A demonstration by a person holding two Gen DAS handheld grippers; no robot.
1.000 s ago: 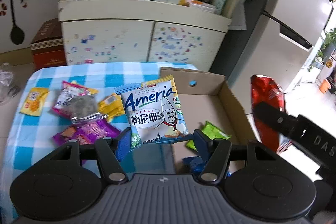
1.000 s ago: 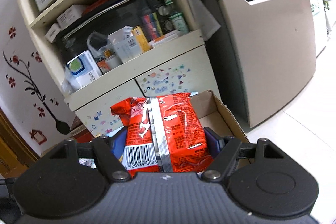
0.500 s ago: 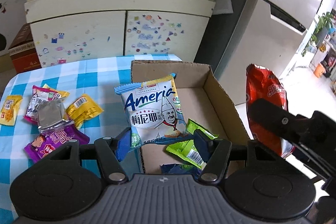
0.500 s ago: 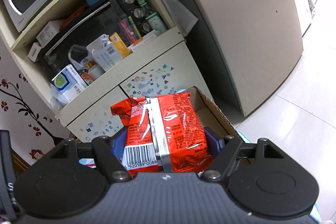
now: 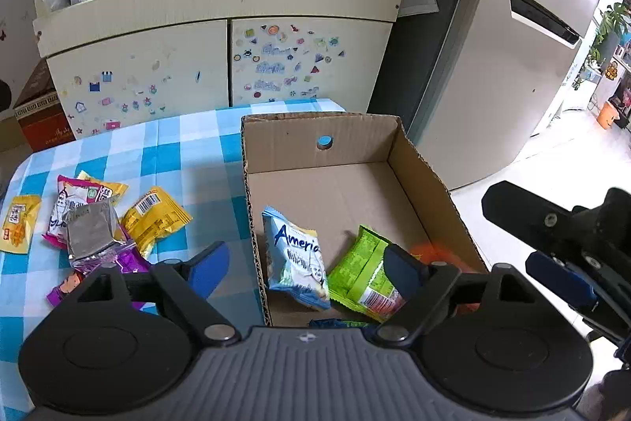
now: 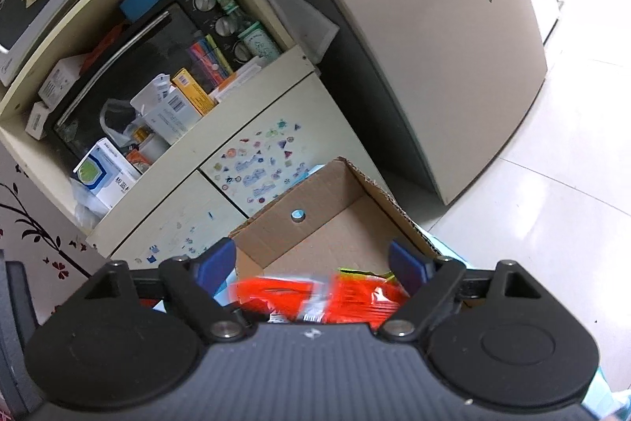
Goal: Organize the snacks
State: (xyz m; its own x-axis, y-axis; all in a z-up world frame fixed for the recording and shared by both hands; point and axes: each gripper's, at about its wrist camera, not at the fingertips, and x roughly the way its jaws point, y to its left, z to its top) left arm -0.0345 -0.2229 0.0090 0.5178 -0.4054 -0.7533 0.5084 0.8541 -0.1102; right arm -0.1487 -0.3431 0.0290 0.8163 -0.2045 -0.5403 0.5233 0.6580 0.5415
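Observation:
An open cardboard box (image 5: pixel 347 145) sits on the blue checked table. Inside lie a white-blue "America" snack bag (image 5: pixel 295 259), a green bag (image 5: pixel 363 279) and a blurred red bag (image 5: pixel 434 253). My left gripper (image 5: pixel 305 263) is open and empty above the box's near left wall. My right gripper (image 6: pixel 315 263) is open above the box (image 6: pixel 315 223); the red bag (image 6: pixel 323 298) is blurred just below its fingers, free of them. The right gripper also shows in the left wrist view (image 5: pixel 560 247), right of the box.
Several loose snack packets (image 5: pixel 94 219) lie on the tablecloth (image 5: pixel 189 152) left of the box. A cream cabinet (image 5: pixel 221 62) with cluttered shelves stands behind the table. A fridge (image 5: pixel 504 73) stands at the right, with white floor beyond.
Both grippers have opened. The America bag has dropped from the left gripper into the box, and the red bag has left the right gripper and falls into the box.

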